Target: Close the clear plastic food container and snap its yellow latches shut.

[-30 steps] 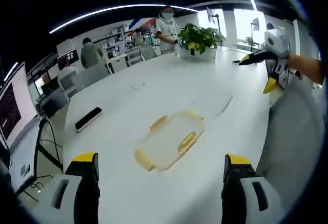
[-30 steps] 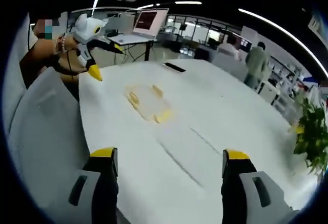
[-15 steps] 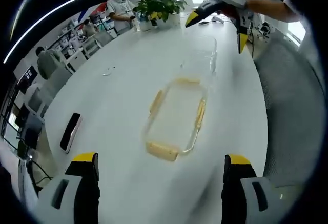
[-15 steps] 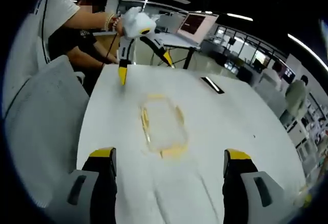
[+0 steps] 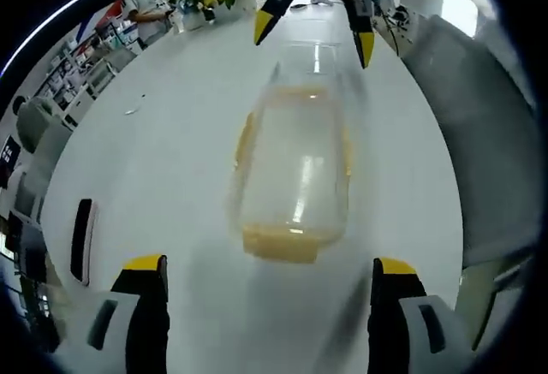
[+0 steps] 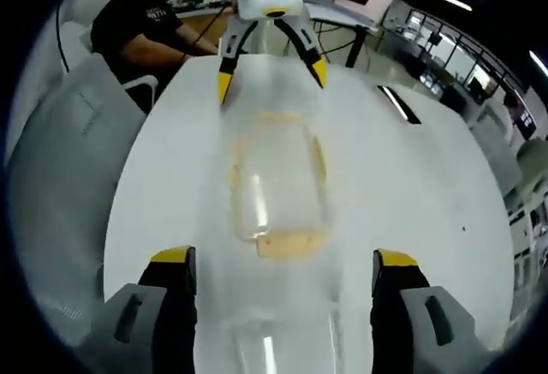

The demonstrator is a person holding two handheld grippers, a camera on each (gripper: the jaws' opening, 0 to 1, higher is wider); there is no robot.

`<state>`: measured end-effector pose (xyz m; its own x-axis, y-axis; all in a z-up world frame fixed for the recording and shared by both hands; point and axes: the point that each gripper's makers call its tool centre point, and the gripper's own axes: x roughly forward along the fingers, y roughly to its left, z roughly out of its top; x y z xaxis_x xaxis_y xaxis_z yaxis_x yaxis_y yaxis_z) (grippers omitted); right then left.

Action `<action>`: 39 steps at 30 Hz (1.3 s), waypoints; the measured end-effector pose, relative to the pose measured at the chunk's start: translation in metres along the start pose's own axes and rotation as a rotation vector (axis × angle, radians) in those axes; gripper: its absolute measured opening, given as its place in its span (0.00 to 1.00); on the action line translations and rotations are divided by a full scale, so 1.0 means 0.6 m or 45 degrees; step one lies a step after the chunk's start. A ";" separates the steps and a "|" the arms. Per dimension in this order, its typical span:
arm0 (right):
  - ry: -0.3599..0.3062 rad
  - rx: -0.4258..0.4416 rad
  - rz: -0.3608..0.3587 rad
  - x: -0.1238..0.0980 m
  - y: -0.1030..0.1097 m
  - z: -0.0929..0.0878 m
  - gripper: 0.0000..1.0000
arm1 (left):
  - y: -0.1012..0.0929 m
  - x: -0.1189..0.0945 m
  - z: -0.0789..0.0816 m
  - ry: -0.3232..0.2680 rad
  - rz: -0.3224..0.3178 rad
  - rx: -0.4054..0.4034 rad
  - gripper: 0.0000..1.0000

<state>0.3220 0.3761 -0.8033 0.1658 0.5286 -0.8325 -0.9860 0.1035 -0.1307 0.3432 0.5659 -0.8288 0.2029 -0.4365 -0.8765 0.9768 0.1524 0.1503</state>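
- So far, as we judge it, nothing of the task is finished: the clear plastic food container with yellow latches (image 5: 294, 175) lies flat on the white surface (image 5: 163, 143), and neither hand-held gripper touches it.
- We cannot tell, through the motion blur, whether the lid already sits fully down on the container; a yellow latch (image 5: 281, 244) at its near end in the left gripper view looks splayed outward, so we take the latches as not yet snapped.
- Left to do, in our judgement: seating the lid if needed, then pressing each latch home.
- Our left hand-held gripper (image 5: 267, 301) stands with its jaws wide apart and empty; the container lies ahead of it, centred between the jaws and a little beyond their tips.
- Our right hand-held gripper (image 6: 281, 293) is likewise spread wide and holds nothing; the container (image 6: 278, 190) lies ahead between its jaws.
- Each hand-held gripper appears at the far end of the container in the other's view, so the two face one another across it.
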 end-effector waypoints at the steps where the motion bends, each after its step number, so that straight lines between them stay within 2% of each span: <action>1: 0.004 -0.001 0.010 0.004 -0.001 0.000 0.81 | 0.002 0.007 -0.003 0.017 -0.011 0.017 0.93; 4: 0.050 0.014 0.042 0.020 -0.002 -0.007 0.81 | 0.002 0.021 -0.002 0.027 -0.036 0.039 0.86; 9: 0.080 0.017 0.092 0.043 0.001 -0.012 0.78 | -0.006 0.031 0.000 0.012 -0.093 0.014 0.80; 12: 0.116 -0.002 0.122 0.053 0.003 -0.020 0.75 | 0.001 0.033 -0.004 0.007 -0.113 -0.009 0.74; 15: 0.125 -0.003 0.151 0.059 0.004 -0.022 0.71 | -0.015 0.034 -0.003 0.018 -0.168 -0.044 0.66; 20: 0.156 -0.026 0.170 0.070 0.006 -0.027 0.67 | -0.016 0.035 0.001 0.010 -0.167 -0.022 0.61; 28: 0.165 -0.022 0.200 0.075 0.006 -0.024 0.58 | -0.021 0.035 0.015 0.022 -0.192 0.018 0.35; 39: 0.201 -0.046 0.211 0.079 0.000 -0.017 0.54 | -0.025 0.034 0.019 0.036 -0.204 0.027 0.33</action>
<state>0.3298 0.3924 -0.8481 -0.0007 0.3970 -0.9178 -1.0000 -0.0056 -0.0017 0.3337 0.5448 -0.8436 0.0430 -0.4283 -0.9026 0.9978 0.0638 0.0172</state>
